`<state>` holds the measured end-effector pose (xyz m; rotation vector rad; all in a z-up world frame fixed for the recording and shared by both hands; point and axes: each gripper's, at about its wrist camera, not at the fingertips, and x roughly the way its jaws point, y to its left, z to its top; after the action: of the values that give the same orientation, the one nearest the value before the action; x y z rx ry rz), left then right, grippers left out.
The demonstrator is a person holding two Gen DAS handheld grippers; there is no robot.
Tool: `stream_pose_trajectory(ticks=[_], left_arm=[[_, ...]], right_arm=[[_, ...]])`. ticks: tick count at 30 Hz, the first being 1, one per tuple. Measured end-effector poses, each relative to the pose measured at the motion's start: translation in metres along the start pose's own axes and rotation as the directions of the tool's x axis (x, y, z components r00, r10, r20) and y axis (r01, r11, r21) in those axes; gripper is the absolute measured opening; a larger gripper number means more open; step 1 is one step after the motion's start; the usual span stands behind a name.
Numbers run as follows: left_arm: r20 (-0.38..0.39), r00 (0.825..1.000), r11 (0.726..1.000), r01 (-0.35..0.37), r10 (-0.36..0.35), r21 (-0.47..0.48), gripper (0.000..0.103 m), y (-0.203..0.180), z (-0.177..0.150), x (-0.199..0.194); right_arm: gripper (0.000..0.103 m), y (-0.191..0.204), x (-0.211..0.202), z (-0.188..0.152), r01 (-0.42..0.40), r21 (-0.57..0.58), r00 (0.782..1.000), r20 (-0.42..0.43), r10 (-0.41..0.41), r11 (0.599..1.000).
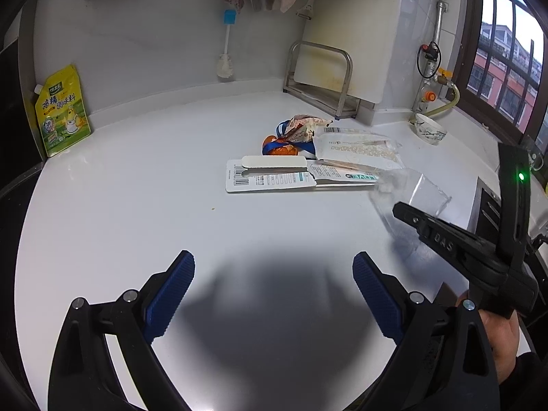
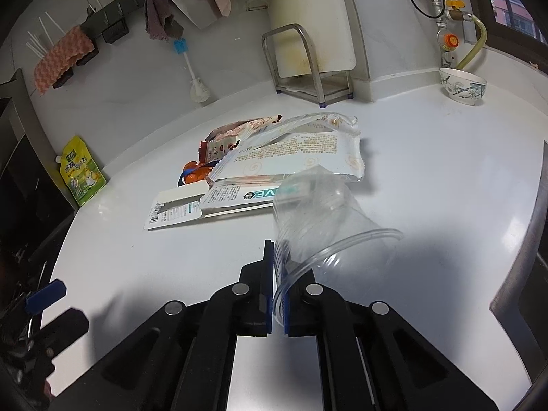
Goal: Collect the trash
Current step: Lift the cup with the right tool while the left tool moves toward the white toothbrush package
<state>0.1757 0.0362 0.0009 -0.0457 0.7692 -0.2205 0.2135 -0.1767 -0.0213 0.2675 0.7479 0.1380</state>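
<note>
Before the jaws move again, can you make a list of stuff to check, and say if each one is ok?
1. Right gripper has hold of the clear plastic cup: ok, jaws shut on its rim.
2. Cup is empty, so nothing spills: cannot tell for sure, though it looks empty.
3. Left gripper is free for the next piece: ok, jaws wide open, nothing between them.
4. More trash left to collect: not ok yet, the cardboard package, white wrapper and orange wrapper lie on the counter.
5. A bin to drop the cup into: cannot tell, none in view.
6. Bowl is out of the way: ok, far back by the wall.
</note>
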Motion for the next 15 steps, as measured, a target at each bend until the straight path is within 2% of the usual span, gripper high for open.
stream_pose_trajectory(ticks=[8, 15], left_arm=[[0.019, 1.000, 1.000, 0.019, -0.019, 0.003, 0.092, -0.006, 0.022, 0.018], [0.052, 0.999, 0.999, 0.013, -0.015, 0.032, 0.092, -0.025, 0.051, 0.040]], right_arm=[[0.004, -0.019, -0.034, -0.008, -0.005, 0.017, 1.000, 0.023, 0.005, 1.000], [0.004, -0.040, -0.056, -0.008, 0.030, 0.003, 0.999, 0.030, -0.030, 1.000]])
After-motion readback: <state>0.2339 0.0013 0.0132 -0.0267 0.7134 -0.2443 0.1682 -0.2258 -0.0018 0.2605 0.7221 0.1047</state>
